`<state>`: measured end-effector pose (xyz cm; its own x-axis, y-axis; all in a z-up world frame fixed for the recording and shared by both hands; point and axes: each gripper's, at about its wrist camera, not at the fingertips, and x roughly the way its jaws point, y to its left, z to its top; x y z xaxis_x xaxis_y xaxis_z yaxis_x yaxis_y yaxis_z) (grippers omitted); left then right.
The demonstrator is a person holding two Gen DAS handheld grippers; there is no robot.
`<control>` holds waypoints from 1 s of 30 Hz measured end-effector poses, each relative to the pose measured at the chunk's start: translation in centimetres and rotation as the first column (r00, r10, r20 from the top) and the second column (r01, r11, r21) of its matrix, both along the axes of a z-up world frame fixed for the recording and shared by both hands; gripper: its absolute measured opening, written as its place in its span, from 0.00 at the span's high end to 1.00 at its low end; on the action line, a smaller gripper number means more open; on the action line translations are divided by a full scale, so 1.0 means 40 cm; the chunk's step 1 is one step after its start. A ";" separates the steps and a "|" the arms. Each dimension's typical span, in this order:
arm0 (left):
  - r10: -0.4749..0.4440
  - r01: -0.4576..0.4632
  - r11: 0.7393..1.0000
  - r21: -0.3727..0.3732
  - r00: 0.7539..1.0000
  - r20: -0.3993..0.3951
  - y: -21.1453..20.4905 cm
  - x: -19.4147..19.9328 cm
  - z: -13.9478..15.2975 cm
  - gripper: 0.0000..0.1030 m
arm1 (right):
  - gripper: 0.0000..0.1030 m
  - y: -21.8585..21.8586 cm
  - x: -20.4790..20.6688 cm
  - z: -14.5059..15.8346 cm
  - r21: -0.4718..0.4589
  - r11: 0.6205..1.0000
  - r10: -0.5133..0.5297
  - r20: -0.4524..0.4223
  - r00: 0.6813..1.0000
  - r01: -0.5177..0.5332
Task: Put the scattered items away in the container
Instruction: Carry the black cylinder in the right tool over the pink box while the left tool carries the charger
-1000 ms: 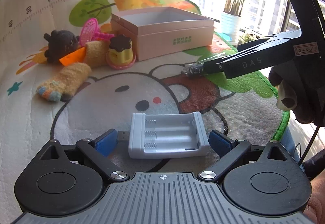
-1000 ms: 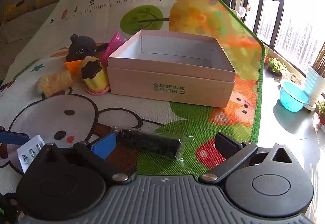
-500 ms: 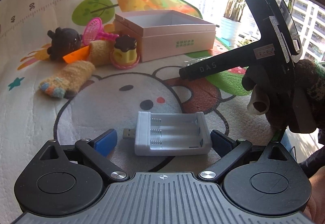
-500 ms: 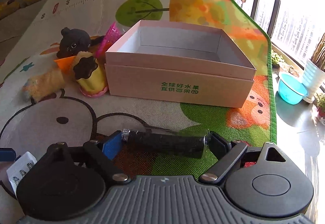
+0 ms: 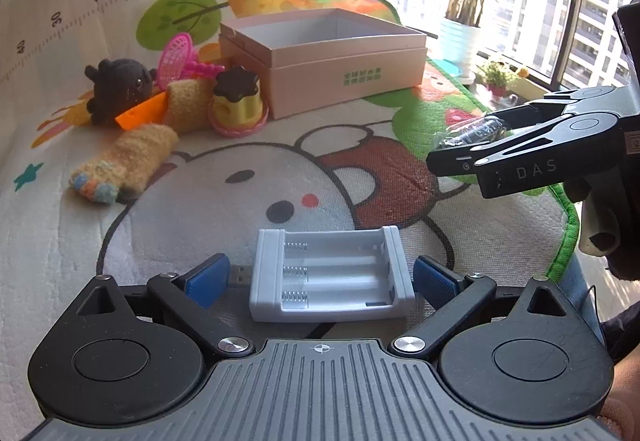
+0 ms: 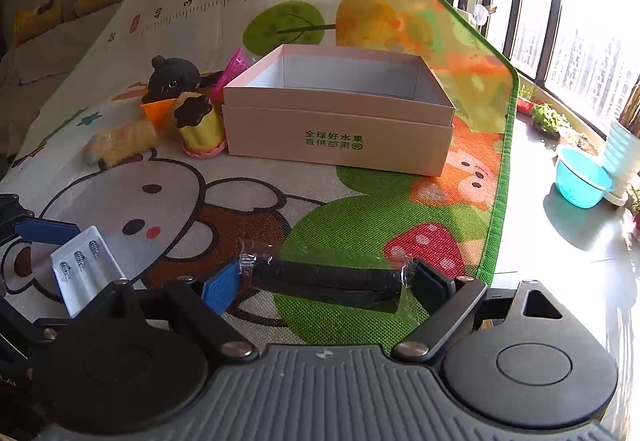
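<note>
Left gripper (image 5: 320, 275): nearest to its own camera, its two blue pads stand on either side of a grey battery holder (image 5: 330, 275). A small gap shows on each side, so the jaws are open and nothing is gripped. The holder lies flat on the play mat (image 5: 224, 209), its three empty slots facing up and a short plug sticking out of its left end.

Right gripper (image 6: 326, 283): clamped on a black cylinder in clear wrap (image 6: 326, 281), held crosswise, with a pad pressed on each end. The left camera shows gripper and wrapped piece lifted clear of the mat, to the right.

Middle ground: bare mat printed with a cartoon bear, lying between both grippers and the box.

Container (image 6: 338, 121): a pink cardboard box with green lettering, open on top, standing upright on the mat well beyond the grippers. No item can be seen inside it.

Scattered items: clustered just left of the box are a yellow pudding toy (image 5: 237, 97), a tan knitted sock (image 5: 124, 165), an orange piece (image 5: 140, 115), a dark plush toy (image 5: 118, 85) and a pink net scoop (image 5: 174, 57).

Step in hand: most likely carrying the wrapped cylinder to the box, while the left gripper lines up on the battery holder.

Next move: the right gripper probably needs to travel forward over the box's near wall and only then release. The left needs to close squarely on the holder's short ends.
</note>
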<state>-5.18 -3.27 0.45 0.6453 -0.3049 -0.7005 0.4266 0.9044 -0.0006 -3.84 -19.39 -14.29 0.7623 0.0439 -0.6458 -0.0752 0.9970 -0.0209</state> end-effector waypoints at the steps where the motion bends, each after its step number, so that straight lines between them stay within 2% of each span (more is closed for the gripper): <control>1: -0.001 0.001 1.000 0.005 1.000 -0.002 -0.002 0.000 0.000 0.03 | 0.13 -0.003 -0.004 0.000 0.004 1.000 0.002 0.001 1.000 -0.002; 4: -0.004 0.004 1.000 0.014 1.000 -0.005 -0.009 -0.001 0.004 0.03 | 0.13 -0.008 -0.016 -0.003 0.015 1.000 0.010 0.003 1.000 -0.010; 6: -0.012 0.012 1.000 0.021 1.000 -0.005 -0.015 -0.004 0.007 0.08 | 0.13 -0.010 -0.021 -0.004 0.024 1.000 0.015 0.002 1.000 -0.015; 13: -0.056 0.056 0.997 0.055 0.998 0.007 -0.043 -0.021 0.022 0.08 | 0.13 -0.011 -0.051 0.001 0.038 0.998 0.040 0.014 0.999 -0.041; 22: -0.087 0.084 0.995 0.057 0.995 0.056 -0.068 -0.024 0.059 0.08 | 0.13 -0.024 -0.066 0.009 0.057 0.997 0.048 0.004 0.999 -0.048; 26: -0.108 0.100 0.991 0.084 0.990 0.093 -0.088 0.006 0.073 0.08 | 0.13 -0.044 -0.054 0.019 0.075 0.997 0.037 -0.009 0.999 -0.036; 30: -0.143 0.128 0.985 0.113 0.980 0.138 -0.107 0.066 0.102 0.08 | 0.13 -0.072 -0.010 0.053 0.140 0.990 0.032 -0.016 0.999 -0.029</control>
